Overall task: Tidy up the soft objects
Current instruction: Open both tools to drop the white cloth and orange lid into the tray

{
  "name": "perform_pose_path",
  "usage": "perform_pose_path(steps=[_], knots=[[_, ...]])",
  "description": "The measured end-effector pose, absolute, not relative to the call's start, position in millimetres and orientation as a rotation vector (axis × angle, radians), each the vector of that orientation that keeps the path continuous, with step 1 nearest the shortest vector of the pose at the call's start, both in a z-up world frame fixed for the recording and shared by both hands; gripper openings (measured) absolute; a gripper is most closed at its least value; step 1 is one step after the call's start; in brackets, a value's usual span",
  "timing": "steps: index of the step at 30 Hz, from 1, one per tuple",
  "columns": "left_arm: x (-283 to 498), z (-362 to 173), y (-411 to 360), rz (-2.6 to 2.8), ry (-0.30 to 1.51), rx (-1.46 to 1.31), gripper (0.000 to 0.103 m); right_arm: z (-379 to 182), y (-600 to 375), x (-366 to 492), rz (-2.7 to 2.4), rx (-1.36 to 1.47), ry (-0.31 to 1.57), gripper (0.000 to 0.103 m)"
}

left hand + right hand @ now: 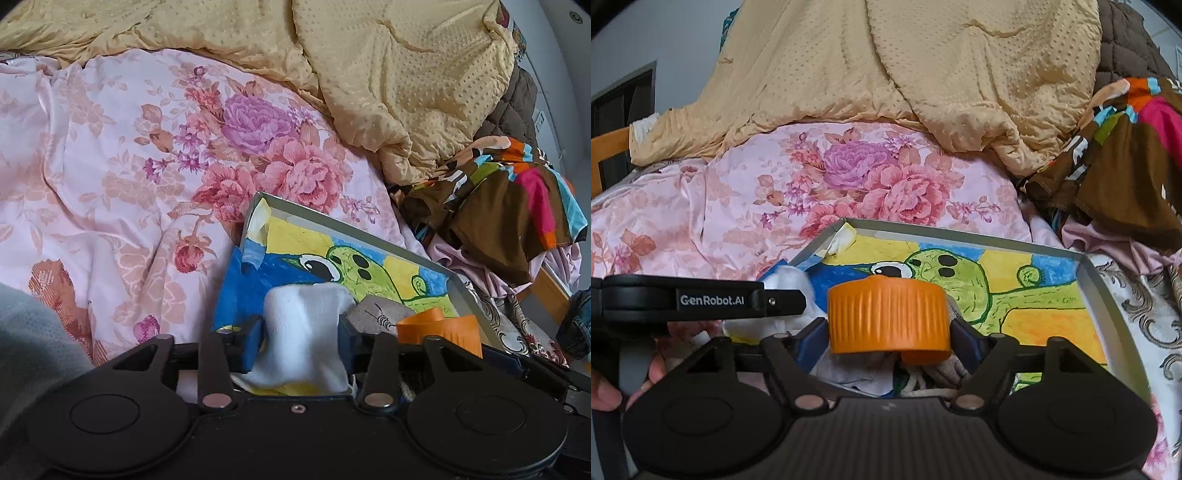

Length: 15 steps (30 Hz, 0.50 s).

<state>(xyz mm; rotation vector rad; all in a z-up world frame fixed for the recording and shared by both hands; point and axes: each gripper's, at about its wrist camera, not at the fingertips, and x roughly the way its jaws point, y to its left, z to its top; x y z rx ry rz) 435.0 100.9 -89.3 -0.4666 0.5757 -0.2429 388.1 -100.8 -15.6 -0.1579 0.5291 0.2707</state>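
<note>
A shallow grey tray (pixel 354 225) lined with a green frog drawing lies on the flowered bedspread; it also shows in the right wrist view (pixel 1108 295). My left gripper (pixel 301 332) is shut on a white sock (pixel 306 317) over the tray's near left part. My right gripper (pixel 888 328) is shut on an orange ribbed piece (pixel 886 314), also seen at the left view's lower right (pixel 443 328). A grey patterned sock (pixel 376 314) lies between them. More white cloth and cord (pixel 871 380) lie under the right gripper.
A pink flowered bedspread (pixel 147 166) covers the bed. A yellow dotted quilt (pixel 388 74) is heaped at the back. Colourful brown clothes (pixel 509 206) and a brown quilted item (pixel 517 107) pile at right. The left gripper's body (pixel 701 301) crosses the right view.
</note>
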Motion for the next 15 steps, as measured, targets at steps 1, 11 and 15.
perform_pose_path(steps=[1,11,15], knots=[[435,-89,102,-0.242,0.574,-0.47,0.05,-15,-100,388,0.271,-0.161,0.529,0.08],[430,-77,108,-0.218,0.561,-0.489,0.071,-8,-104,385,0.233,-0.193,0.502,0.095],[424,-67,111,-0.186,0.549,-0.457,0.079,-4,-107,382,0.211,-0.208,0.489,0.099]])
